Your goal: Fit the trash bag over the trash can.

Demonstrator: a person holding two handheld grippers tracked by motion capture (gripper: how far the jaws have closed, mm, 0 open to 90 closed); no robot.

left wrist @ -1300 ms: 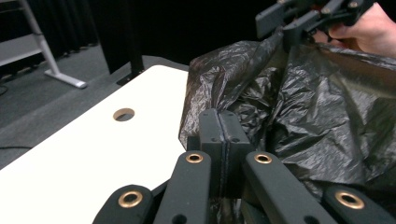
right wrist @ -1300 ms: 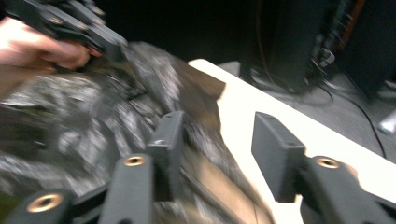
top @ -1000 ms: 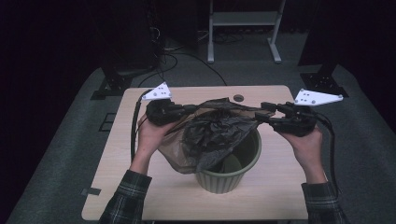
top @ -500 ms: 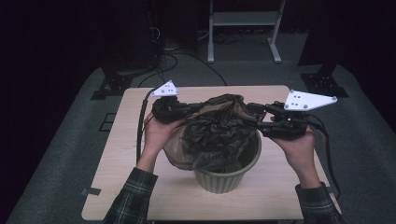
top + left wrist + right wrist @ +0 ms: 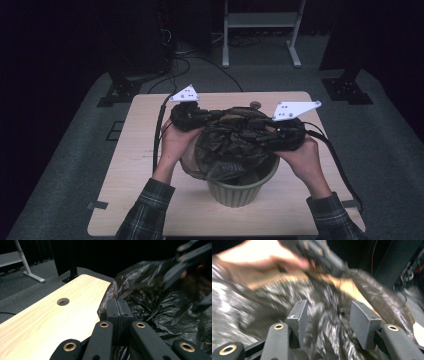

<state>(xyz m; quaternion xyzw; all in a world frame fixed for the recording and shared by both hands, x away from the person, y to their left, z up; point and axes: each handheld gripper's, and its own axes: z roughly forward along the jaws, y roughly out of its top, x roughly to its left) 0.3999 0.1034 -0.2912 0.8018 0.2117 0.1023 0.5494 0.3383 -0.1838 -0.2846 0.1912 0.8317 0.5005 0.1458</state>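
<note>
A green pot (image 5: 245, 192) stands on the wooden table (image 5: 145, 150), with a crumpled black plastic bag (image 5: 235, 142) spread over its mouth. My left gripper (image 5: 207, 116) is at the bag's far left edge; in the left gripper view its jaws (image 5: 117, 311) are pressed together on the bag's (image 5: 155, 302) rim. My right gripper (image 5: 265, 137) reaches over the bag from the right. Its jaws (image 5: 328, 315) stand apart and have just opened a little further. The bag's plastic (image 5: 324, 340) lies loose between them, not pinched. That view is blurred.
A round cable hole (image 5: 255, 105) sits in the table just behind the pot. Dark grey floor surrounds the table, with a white stand (image 5: 260, 30) and black stand feet (image 5: 117, 92) behind it. Cables trail from both grippers along the table's sides.
My right gripper has moved left, inward over the bag and pot. The left gripper has stayed at the bag's left edge. The bag now bunches closer over the pot's mouth.
</note>
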